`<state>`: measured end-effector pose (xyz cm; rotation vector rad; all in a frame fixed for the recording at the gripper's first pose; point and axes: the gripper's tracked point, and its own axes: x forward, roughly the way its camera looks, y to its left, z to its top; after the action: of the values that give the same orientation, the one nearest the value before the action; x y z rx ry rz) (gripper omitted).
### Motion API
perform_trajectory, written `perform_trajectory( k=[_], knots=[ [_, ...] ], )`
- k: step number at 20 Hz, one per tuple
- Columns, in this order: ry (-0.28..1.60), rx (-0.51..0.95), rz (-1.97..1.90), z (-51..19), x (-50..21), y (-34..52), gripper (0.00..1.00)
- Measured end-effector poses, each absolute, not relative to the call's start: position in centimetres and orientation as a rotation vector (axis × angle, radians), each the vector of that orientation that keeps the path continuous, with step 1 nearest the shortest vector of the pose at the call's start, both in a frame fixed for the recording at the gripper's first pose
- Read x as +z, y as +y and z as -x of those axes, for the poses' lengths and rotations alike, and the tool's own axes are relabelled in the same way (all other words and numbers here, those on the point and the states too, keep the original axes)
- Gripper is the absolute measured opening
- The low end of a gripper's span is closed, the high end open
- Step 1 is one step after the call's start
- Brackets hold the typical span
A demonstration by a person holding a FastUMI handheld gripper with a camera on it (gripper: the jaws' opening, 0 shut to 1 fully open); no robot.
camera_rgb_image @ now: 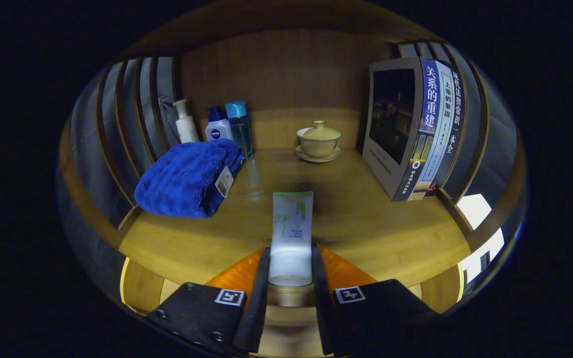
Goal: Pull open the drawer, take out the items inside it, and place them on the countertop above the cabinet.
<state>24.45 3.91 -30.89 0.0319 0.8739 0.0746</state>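
The gripper (290, 266) holds a tube (291, 233) by its cap end, both fingers (259, 278) pressed on its sides, so the step in hand looks like the placing of one item taken from the drawer. The tube's long axis runs straight ahead along the fingers, crimped end pointing away toward the cup (319, 140), cap end between the fingers; it hangs low over the surface (366, 228) (whether it already touches I cannot tell). Left of the tube lies a blue towel (187, 179), with three bottles (215, 127) behind it; books (411, 129) stand right of the tube, well apart from it. The next move, I judge, calls for lowering the tube flat onto the bare wood ahead, then parting the fingers and drawing back without dragging it.
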Motion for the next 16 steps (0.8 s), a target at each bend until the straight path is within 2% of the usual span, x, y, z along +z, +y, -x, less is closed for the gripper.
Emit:
perform_trajectory(
  k=[8, 11, 16],
  knots=[
    [0.789, 0.054, -0.072, -25.0, -28.1, 3.7, 1.0],
    [0.631, 0.07, -0.081, -25.6, -23.5, 3.7, 1.0],
    [0.445, 0.107, -0.141, -22.7, -14.5, 4.6, 0.99]
  ],
)
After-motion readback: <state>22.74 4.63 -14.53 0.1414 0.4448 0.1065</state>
